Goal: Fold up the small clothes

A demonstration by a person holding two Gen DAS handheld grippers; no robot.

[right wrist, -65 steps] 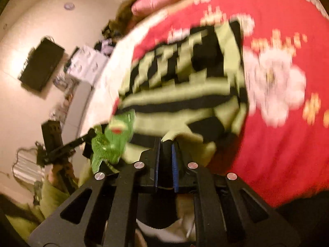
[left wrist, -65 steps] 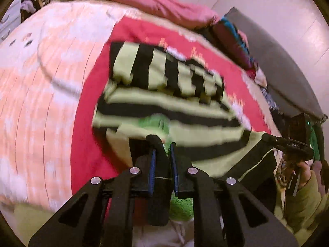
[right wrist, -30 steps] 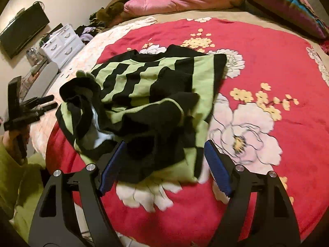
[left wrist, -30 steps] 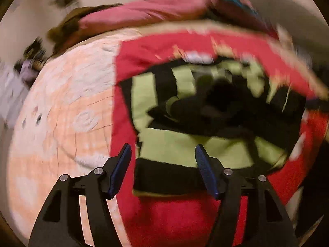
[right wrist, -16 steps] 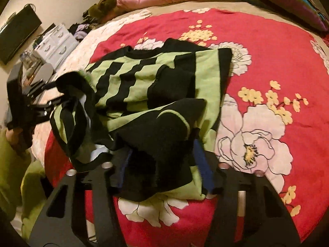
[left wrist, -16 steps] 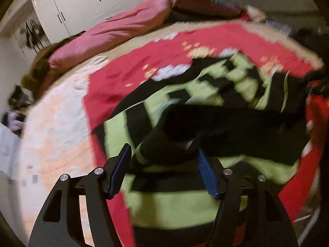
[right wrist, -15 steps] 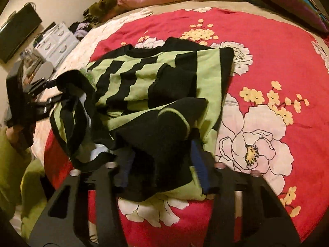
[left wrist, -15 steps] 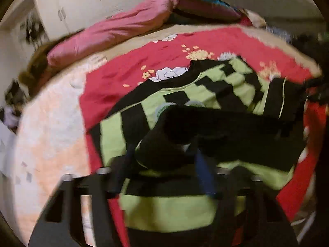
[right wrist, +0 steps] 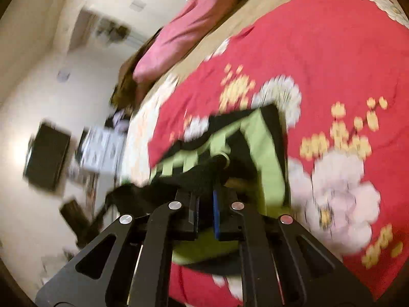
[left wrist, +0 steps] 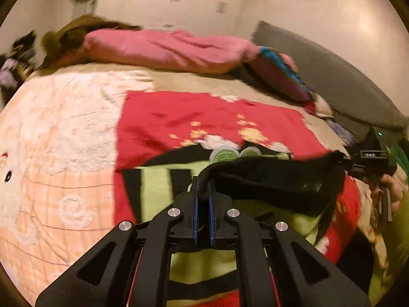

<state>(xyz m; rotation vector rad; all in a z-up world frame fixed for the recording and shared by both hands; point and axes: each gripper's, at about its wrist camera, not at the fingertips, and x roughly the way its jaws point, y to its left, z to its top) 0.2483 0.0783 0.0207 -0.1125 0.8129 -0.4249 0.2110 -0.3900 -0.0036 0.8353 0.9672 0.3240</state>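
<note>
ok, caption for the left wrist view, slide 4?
Left gripper shut on black hem of striped sweater, stretched toward right gripper over red floral blanket.

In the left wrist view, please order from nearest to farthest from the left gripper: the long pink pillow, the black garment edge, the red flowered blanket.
1. Black garment edge: clamped in the left gripper.
2. Red flowered blanket: ahead, beyond the green and black striped top.
3. Long pink pillow: far end of the bed.

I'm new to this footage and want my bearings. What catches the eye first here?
The black band of fabric stretched taut between the left gripper and right gripper, both clamped on it. Beneath lies the lime-and-black striped garment on a red floral blanket, with a pink duvet at the bed's far side.
</note>
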